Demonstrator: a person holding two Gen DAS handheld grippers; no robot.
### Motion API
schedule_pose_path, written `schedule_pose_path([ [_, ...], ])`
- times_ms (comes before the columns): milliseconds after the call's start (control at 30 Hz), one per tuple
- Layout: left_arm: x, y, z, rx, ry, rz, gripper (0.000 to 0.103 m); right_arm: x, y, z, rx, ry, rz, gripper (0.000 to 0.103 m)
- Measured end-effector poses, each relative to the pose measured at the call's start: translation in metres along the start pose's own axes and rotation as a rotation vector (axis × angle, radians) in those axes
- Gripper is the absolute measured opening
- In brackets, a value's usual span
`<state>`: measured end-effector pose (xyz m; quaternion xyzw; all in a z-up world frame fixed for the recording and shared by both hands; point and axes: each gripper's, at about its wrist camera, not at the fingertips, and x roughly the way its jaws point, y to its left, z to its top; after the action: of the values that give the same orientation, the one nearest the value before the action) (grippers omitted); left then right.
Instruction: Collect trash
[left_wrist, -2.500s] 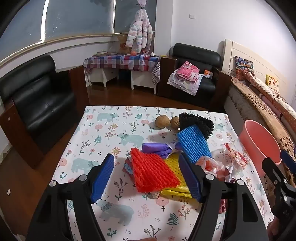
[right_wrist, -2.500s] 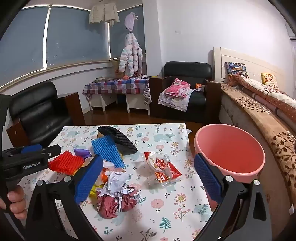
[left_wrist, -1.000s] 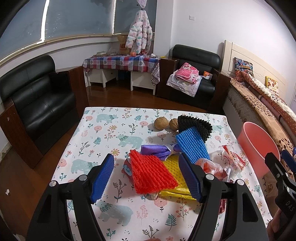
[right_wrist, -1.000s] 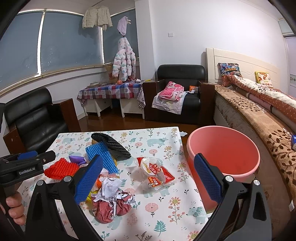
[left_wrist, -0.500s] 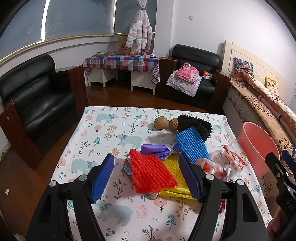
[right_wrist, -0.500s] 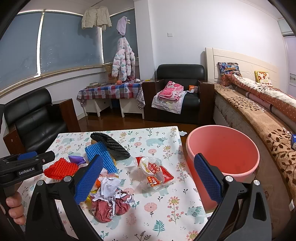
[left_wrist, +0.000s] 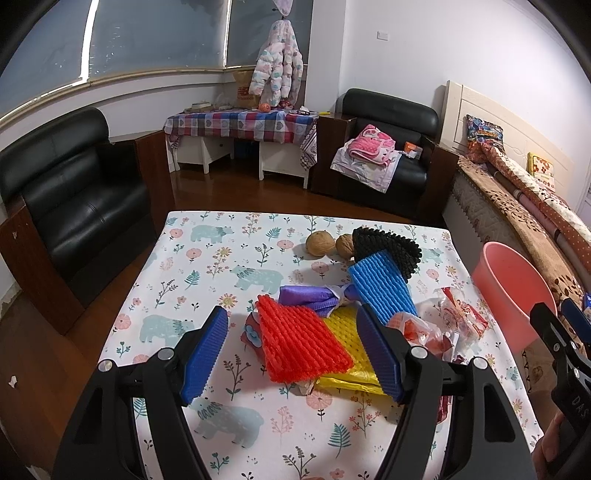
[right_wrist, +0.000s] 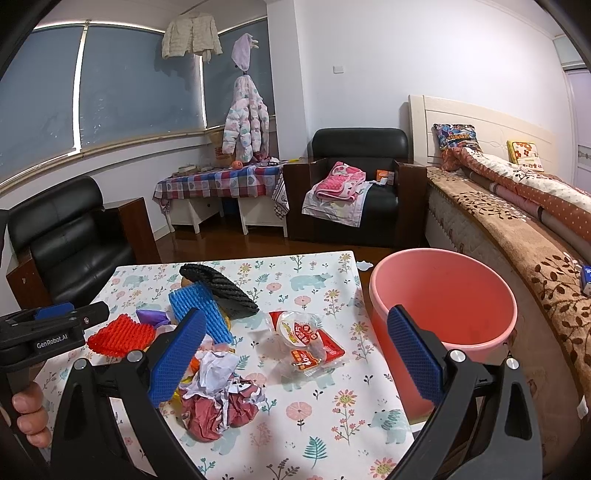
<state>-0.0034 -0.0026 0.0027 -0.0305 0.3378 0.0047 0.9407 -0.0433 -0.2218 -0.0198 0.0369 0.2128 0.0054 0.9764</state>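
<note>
The trash heap sits near the table's (left_wrist: 207, 266) right edge: red net (left_wrist: 301, 341) over yellow net (left_wrist: 349, 354), blue net (left_wrist: 382, 286) and black net (left_wrist: 388, 247) behind, walnuts (left_wrist: 317, 243) beyond, crumpled paper (right_wrist: 218, 391) and snack wrapper (right_wrist: 306, 339) nearer me. The pink bucket (right_wrist: 443, 295) stands just off that edge. My left gripper (left_wrist: 295, 354) hangs released above the red net; my right gripper (right_wrist: 295, 358) is spread wide, empty. Little has changed since before; the right one has risen slightly.

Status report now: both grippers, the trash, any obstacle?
Left gripper, right gripper open, empty. Trash pile on table; pink bucket beside it. Nothing blocking.
</note>
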Motion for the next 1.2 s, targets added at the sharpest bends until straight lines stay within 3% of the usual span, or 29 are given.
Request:
schedule_pose_path([
  [200, 0.000, 0.000, 0.000, 0.000, -0.001, 0.000, 0.071, 0.000, -0.001, -0.003, -0.001, 0.015, 0.013, 0.093],
  [733, -0.004, 0.016, 0.000, -0.007, -0.016, -0.067, 0.071, 0.000, -0.004, -0.007, -0.001, 0.035, 0.018, 0.092],
  [933, 0.002, 0.028, -0.007, -0.010, 0.034, -0.071, 0.068, 0.004, -0.003, -0.011, -0.008, 0.069, 0.039, 0.092],
  [1133, 0.017, 0.032, -0.016, -0.013, 0.100, -0.141, 0.060, 0.012, 0.001, -0.016, -0.029, 0.132, 0.086, 0.091],
  [1200, 0.019, 0.029, -0.018, 0.000, 0.103, -0.155, 0.057, 0.016, 0.001, -0.018, -0.026, 0.160, 0.109, 0.087],
])
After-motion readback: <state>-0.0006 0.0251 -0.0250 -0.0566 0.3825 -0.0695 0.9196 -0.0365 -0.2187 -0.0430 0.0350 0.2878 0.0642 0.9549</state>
